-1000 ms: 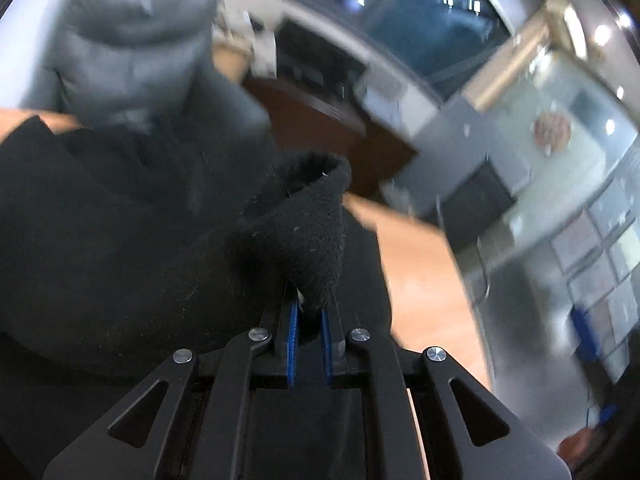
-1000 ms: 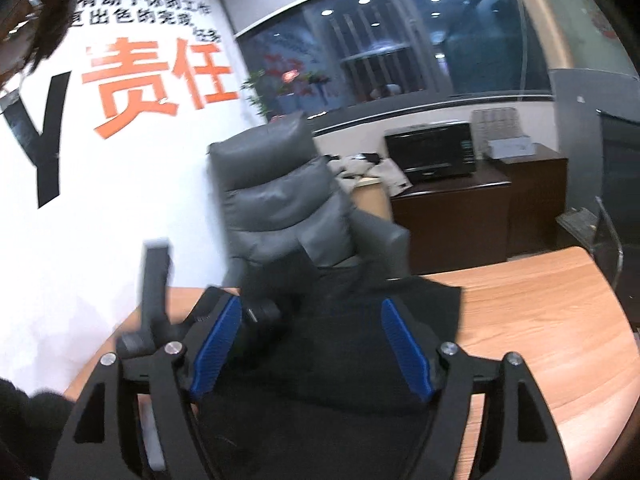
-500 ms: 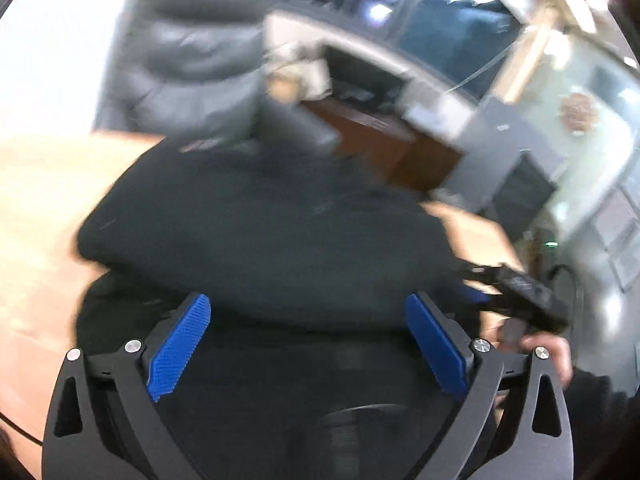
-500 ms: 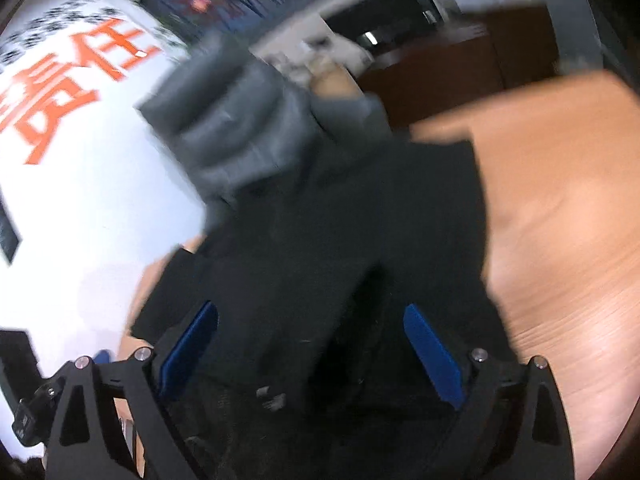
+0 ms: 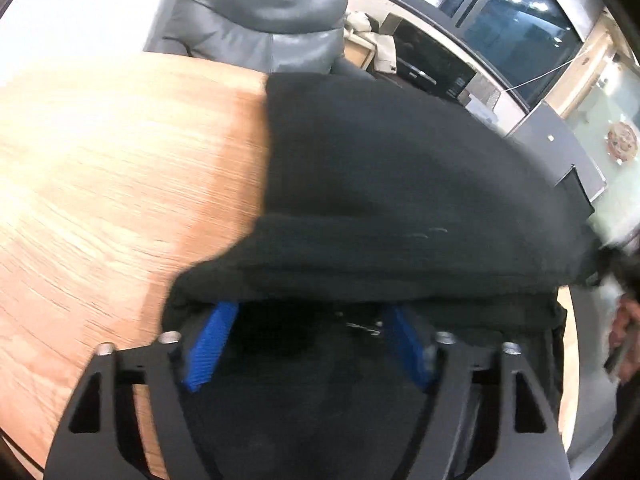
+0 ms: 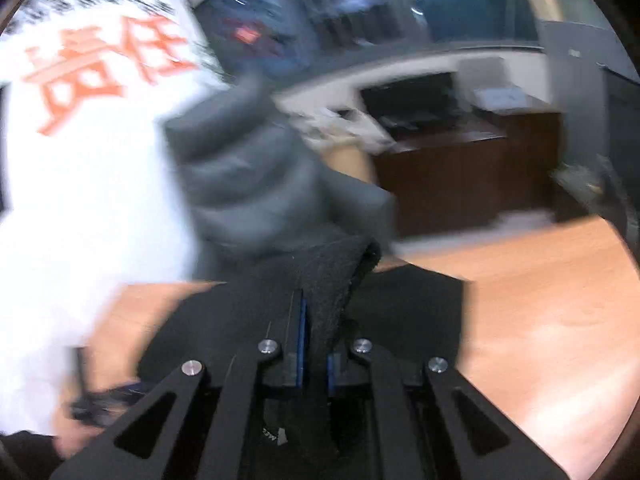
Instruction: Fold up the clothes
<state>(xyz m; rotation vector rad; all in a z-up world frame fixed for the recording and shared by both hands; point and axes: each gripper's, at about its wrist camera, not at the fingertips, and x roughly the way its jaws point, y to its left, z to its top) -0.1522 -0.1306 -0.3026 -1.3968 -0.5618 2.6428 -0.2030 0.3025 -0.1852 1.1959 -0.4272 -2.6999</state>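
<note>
A black garment [image 5: 400,184] lies on the wooden table [image 5: 120,184], a folded layer across its middle. My left gripper [image 5: 308,320] is open, its blue pads [image 5: 210,344] set wide, their tips tucked under the garment's near edge. In the right wrist view my right gripper [image 6: 316,320] is shut on a raised fold of the black garment [image 6: 332,276], which stands up between the pads; the rest of the cloth spreads on the table [image 6: 540,288] below it.
A grey leather chair [image 5: 264,12] stands behind the table's far edge; it also shows in the right wrist view [image 6: 248,184]. A dark cabinet [image 6: 460,176] with a black appliance stands beyond. A hand [image 5: 624,320] shows at the right edge.
My left gripper let go of the cloth fold, opened, and dropped to the garment's near edge. My right gripper, open before, has closed on a fold and lifted it.
</note>
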